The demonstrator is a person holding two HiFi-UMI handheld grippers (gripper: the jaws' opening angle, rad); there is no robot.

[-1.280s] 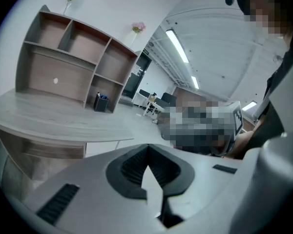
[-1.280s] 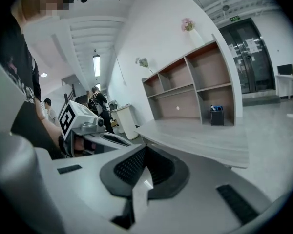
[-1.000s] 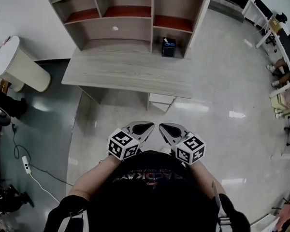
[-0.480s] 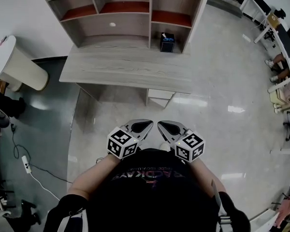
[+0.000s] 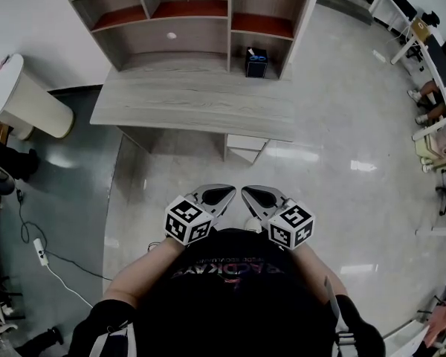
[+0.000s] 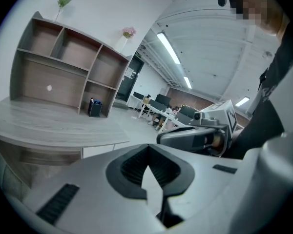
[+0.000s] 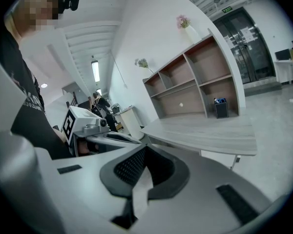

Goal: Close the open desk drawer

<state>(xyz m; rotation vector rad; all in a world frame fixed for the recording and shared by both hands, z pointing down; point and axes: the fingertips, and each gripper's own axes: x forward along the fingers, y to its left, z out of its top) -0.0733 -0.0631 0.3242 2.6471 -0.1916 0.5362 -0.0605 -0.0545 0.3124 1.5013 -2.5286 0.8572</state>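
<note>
A white rounded stand (image 5: 22,99) sits far left, out of the way. We hold the left hand-held gripper (image 5: 221,196) clenched and empty, the right hand-held gripper (image 5: 259,197) beside it likewise. The open drawer (image 5: 245,148) lies straight ahead, well apart, jutting toward us under the right part of the surface (image 5: 193,106), its front running left to right. Only floor (image 5: 208,168) lies between; the right one seems slightly nearer.

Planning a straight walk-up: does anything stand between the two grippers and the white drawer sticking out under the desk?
Nothing visible does. Only bare glossy floor lies between the shut left gripper, right gripper and the white drawer under the grey wooden desk.
</note>
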